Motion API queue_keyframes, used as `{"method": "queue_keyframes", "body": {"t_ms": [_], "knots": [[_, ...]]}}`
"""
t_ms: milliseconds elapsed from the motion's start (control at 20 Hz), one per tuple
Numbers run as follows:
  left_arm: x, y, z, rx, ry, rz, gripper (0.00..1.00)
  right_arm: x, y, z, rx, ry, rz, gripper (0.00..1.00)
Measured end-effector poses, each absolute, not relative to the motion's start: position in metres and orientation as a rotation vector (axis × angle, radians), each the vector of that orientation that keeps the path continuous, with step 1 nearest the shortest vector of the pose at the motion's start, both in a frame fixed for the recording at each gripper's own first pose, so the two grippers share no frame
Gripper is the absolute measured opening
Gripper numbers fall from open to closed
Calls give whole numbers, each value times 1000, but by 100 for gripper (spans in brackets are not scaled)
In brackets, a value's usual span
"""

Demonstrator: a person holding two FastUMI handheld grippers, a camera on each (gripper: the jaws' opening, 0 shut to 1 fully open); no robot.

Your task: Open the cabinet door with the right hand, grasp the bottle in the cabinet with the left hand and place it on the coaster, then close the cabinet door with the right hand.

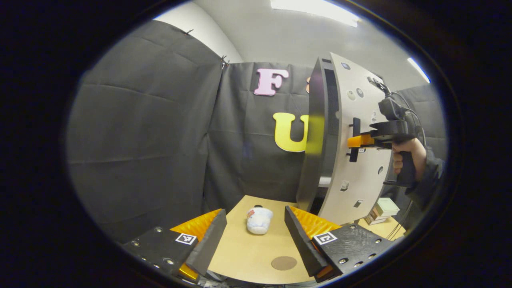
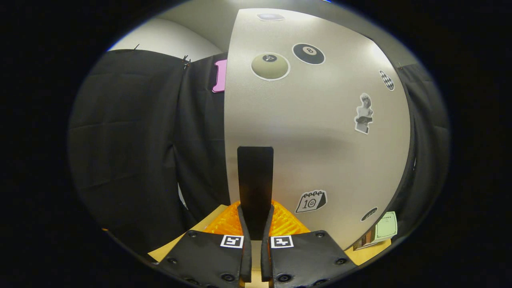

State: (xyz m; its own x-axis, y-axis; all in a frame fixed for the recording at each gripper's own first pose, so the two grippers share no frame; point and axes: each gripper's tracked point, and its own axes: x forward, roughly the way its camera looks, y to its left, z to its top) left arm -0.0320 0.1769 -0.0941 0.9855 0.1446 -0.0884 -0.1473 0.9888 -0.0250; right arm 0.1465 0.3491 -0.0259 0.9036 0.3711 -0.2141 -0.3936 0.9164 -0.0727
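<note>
cabinet door point(image 2: 316, 132) ajar, right tongs point(image 2: 256, 228) clamping handle point(image 2: 255, 180)

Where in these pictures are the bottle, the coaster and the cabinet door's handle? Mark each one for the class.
bottle point(image 1: 259, 220): left gripper view, middle of its white body, lying on the table.
coaster point(image 1: 284, 263): left gripper view, centre of the brown disc.
handle point(image 2: 255, 180): right gripper view, middle of the dark upright bar.

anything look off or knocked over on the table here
Yes: the bottle lies on its side on the table, well short of the coaster, which sits bare. The left gripper is open around nothing. The right gripper is shut on the door handle of the half-open cabinet door.
</note>
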Motion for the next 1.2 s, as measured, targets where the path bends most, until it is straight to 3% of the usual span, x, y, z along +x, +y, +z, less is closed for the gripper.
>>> {"method": "queue_keyframes", "body": {"t_ms": [650, 1200], "knots": [[-23, 141, -73, 19, 61, 73, 92, 112, 322, -23, -118, 202, 467, 9], [-7, 103, -78, 16, 74, -42, 91, 94, 292, -23, -82, 223, 364, 11]]}}
